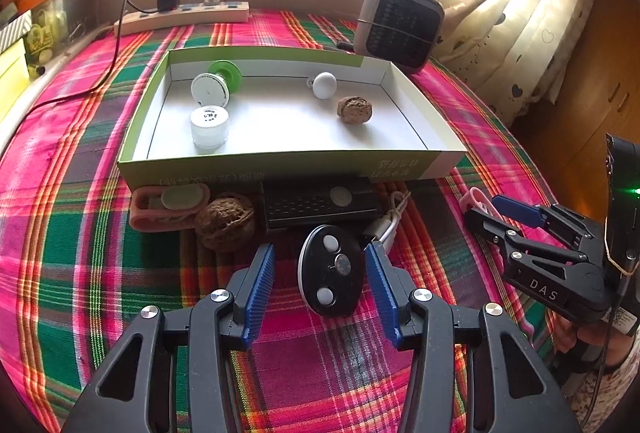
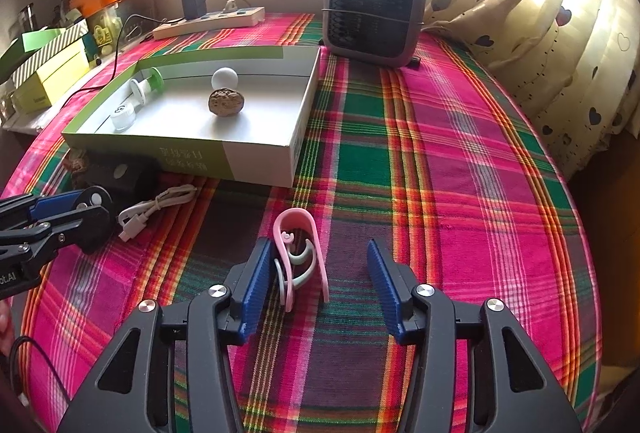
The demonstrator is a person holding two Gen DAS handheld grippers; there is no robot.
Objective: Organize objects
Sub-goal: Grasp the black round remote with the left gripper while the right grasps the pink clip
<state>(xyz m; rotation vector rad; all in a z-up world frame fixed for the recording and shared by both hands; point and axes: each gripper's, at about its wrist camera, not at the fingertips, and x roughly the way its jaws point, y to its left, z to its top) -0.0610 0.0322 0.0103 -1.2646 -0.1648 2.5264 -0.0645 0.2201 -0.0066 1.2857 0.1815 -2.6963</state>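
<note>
The left gripper [image 1: 320, 273] stands with its blue ribbed pads apart around a black oval remote with two white buttons and a metal disc [image 1: 331, 270]; the remote sits close against the right pad with a gap to the left one, and no squeeze is visible. The right gripper [image 2: 316, 273] is likewise spread, a pink bent plastic clip with a pale green hook inside it [image 2: 299, 257] standing between its pads, touching or nearly touching the left pad and well clear of the right. Both objects rest on the pink, green and red plaid tablecloth [image 2: 440, 161]. Just beyond the remote lie a brown wrinkled walnut [image 1: 226, 222], a salmon-pink rubber holder with a pale disc [image 1: 170, 206], a black perforated rectangular box [image 1: 320, 203] and a coiled white cable [image 2: 156, 209]. Behind them sits a shallow white cardboard tray with green rim [image 1: 280, 165], holding a small white round jar [image 1: 209, 127], a white and green spool [image 1: 218, 83], a white ball [image 1: 324, 85] and a second walnut [image 1: 355, 109]. Farther back stand a grey square fan [image 2: 374, 13] and a beige power strip with a black charger [image 2: 208, 19], near the window.
</note>
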